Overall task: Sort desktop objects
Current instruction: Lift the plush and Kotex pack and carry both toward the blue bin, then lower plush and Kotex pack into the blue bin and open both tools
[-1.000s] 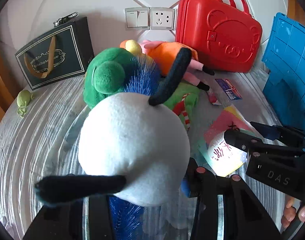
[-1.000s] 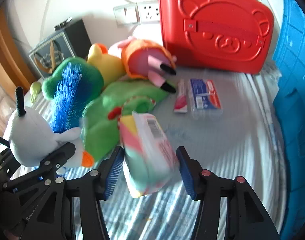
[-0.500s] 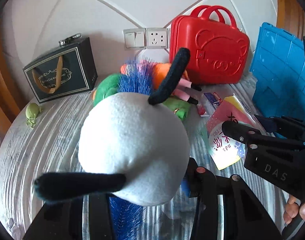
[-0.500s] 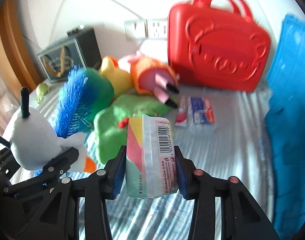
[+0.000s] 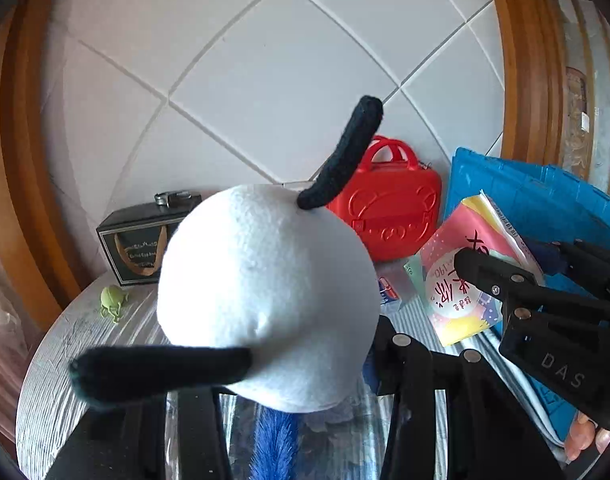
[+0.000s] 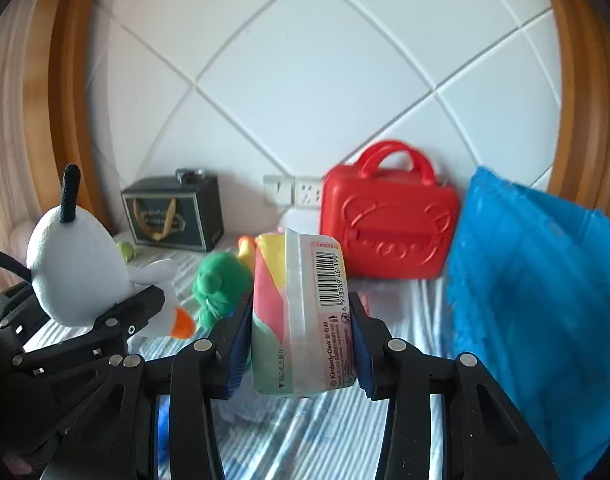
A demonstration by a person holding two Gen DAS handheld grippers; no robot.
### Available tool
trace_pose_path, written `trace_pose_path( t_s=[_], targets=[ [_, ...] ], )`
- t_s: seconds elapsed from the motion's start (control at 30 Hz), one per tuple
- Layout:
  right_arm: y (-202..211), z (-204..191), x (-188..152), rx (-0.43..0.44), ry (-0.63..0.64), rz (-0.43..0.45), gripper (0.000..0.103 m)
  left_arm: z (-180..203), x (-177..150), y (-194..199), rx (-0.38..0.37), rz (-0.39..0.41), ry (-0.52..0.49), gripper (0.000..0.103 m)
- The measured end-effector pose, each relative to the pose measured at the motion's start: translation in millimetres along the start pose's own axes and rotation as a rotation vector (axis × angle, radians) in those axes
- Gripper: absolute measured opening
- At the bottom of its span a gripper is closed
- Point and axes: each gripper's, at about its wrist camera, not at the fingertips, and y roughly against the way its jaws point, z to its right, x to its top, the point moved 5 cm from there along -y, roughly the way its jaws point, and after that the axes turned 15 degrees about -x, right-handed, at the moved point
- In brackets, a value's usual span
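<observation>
My left gripper [image 5: 289,392] is shut on a white plush bird [image 5: 265,292] with black feathers and a blue brush tail, held well above the table; it also shows in the right wrist view [image 6: 77,268]. My right gripper [image 6: 299,344] is shut on a colourful tissue pack [image 6: 301,312] and holds it up in the air; the pack also shows in the left wrist view [image 5: 461,276]. A green plush [image 6: 221,284] and an orange-yellow plush [image 6: 247,250] lie on the table [image 6: 305,432] behind the pack.
A red toy suitcase [image 6: 389,232] stands against the tiled wall. A blue crate [image 6: 537,304] is close on the right. A dark gift box [image 6: 173,214] and a small green toy [image 5: 113,300] are at the back left. A small blue-red packet [image 5: 389,290] lies by the suitcase.
Both grippers have risen and tilted up, carrying the plush bird and the tissue pack higher. The table and the plush pile have dropped lower in both views.
</observation>
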Motion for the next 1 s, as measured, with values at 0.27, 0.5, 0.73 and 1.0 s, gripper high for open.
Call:
trace_pose_path(
  t_s=[0.27,0.5,0.73,1.0],
  targets=[
    [80.9,53.4,26.8,-0.12,-0.057,0.173,0.043,60.2,28.7,36.7,-0.065,0.087,-0.038,0.042],
    [143.9,136.2,45.9,-0.28,-0.114,0.295,0.043,150.6,67.1,48.8,-0.172,0.183,-0.103,0.042],
    [173.1,240.4,60.7,-0.438,-0.174,0.333,0.043,271.1,104.1,32.1,-0.309,0.218,-0.15,0.042],
    [146.9,356.9,74.2,-0.529,-0.248,0.256,0.043,364.3,138.3,-40.5,-0.382,0.114,-0.206,0.042]
  ],
)
